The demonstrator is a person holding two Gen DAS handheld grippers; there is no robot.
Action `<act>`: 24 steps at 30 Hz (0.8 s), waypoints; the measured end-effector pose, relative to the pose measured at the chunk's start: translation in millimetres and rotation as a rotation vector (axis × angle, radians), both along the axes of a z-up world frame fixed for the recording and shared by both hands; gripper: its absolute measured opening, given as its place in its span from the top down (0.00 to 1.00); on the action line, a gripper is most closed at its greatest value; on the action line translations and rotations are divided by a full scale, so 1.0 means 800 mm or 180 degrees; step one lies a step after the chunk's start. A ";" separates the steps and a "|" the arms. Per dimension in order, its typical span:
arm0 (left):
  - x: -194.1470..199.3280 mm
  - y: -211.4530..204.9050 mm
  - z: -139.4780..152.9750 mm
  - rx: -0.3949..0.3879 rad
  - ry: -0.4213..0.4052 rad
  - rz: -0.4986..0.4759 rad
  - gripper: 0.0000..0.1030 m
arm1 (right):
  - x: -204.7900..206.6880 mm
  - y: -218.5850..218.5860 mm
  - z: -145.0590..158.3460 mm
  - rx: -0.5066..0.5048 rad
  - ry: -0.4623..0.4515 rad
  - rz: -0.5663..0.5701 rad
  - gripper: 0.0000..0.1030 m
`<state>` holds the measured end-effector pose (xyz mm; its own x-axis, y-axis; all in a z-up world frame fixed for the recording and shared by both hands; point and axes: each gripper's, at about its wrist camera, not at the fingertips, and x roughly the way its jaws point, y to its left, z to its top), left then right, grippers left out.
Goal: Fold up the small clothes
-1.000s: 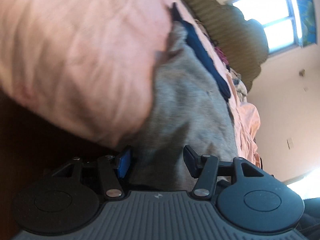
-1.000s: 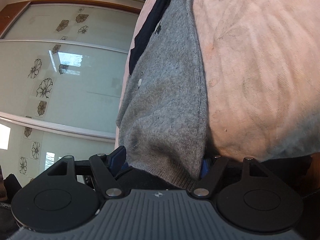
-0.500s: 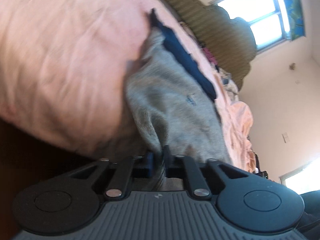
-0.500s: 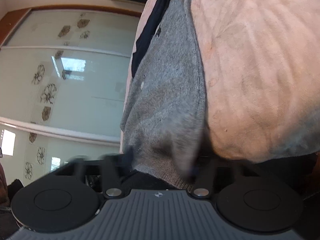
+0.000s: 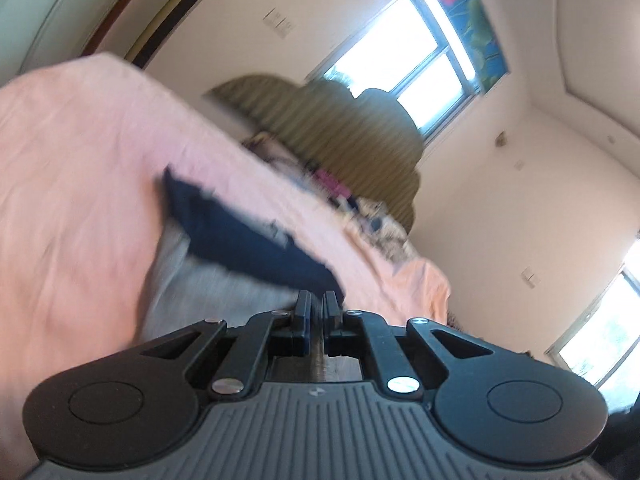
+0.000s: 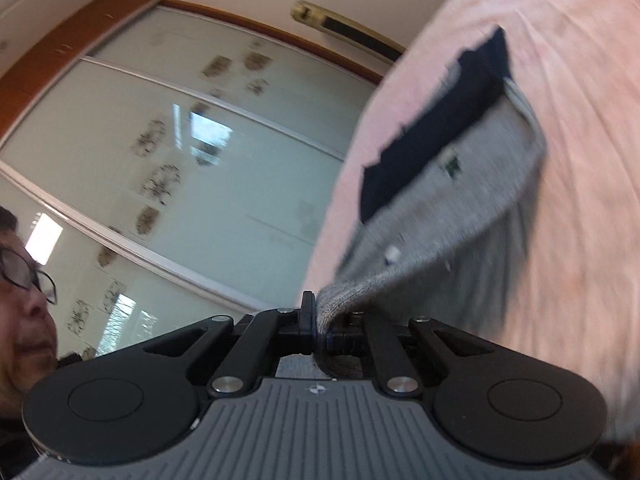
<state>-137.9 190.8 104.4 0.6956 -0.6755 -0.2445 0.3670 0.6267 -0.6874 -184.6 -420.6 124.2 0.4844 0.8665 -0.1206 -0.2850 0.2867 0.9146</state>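
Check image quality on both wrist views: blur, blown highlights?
Left wrist: window blown out, grey garment and pink bedsheet motion-smeared, left gripper sharp. Right wrist: garment and sheet smeared, right gripper sharp, glass doors slightly soft.

I am looking across a bed [image 5: 80,168] covered in a pink sheet, with a striped olive headboard [image 5: 340,128] at its far end. Daylight is pouring through a window [image 5: 408,68] beside a blue flowered curtain [image 5: 468,20]. Cream walls [image 5: 520,184] are surrounding me, and frosted sliding doors [image 6: 200,152] printed with flowers are standing in an orange-brown frame [image 6: 60,48].
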 end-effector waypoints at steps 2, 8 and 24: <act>0.046 -0.010 0.009 -0.0047 -0.0111 0.0004 0.95 | 0.037 -0.003 0.009 0.0106 -0.0102 -0.0130 0.89; 0.193 -0.052 0.012 0.0382 0.0102 0.0134 0.95 | 0.199 -0.012 -0.019 0.0356 0.0124 -0.0674 0.89; -0.111 -0.239 -0.075 0.4361 -0.2532 -0.1034 0.13 | 0.209 -0.008 -0.085 0.0110 0.0603 -0.0501 0.86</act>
<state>-227.0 -0.2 44.2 0.8128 -0.4010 -0.4225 0.5712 0.4066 0.7130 -17.6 -427.0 55.9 0.5853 0.7873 -0.1939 -0.0617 0.2817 0.9575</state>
